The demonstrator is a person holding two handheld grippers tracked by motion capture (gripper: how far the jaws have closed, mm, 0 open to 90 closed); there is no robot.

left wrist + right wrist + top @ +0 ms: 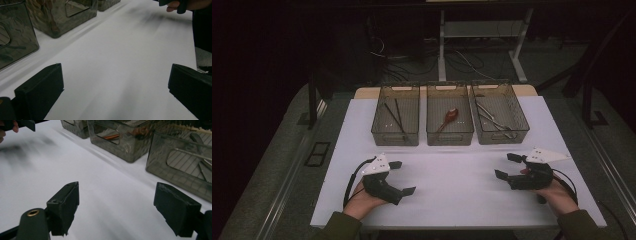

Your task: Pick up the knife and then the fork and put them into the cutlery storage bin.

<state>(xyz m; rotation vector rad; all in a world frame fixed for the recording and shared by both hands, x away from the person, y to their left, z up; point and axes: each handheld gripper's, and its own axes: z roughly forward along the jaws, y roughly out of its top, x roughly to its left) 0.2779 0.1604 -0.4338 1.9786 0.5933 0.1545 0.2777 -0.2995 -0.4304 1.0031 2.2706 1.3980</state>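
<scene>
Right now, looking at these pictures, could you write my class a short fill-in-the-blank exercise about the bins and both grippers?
1. ____ smoky clear plastic bins stand in a row on the white table.
2. The red spoon lies in the ____ bin.
3. The left hand-held gripper and the right hand-held gripper both have their jaws ____.

Missing words: three; middle; open

lab | white table | floor cables | dark room

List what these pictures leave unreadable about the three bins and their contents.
- Left bin: high view shows thin dark sticks, too small and dim to identify.
- Middle bin: in the right gripper view its smoky wall blurs the reddish item.
- Right bin: frame edge crops the metal utensils.
</scene>
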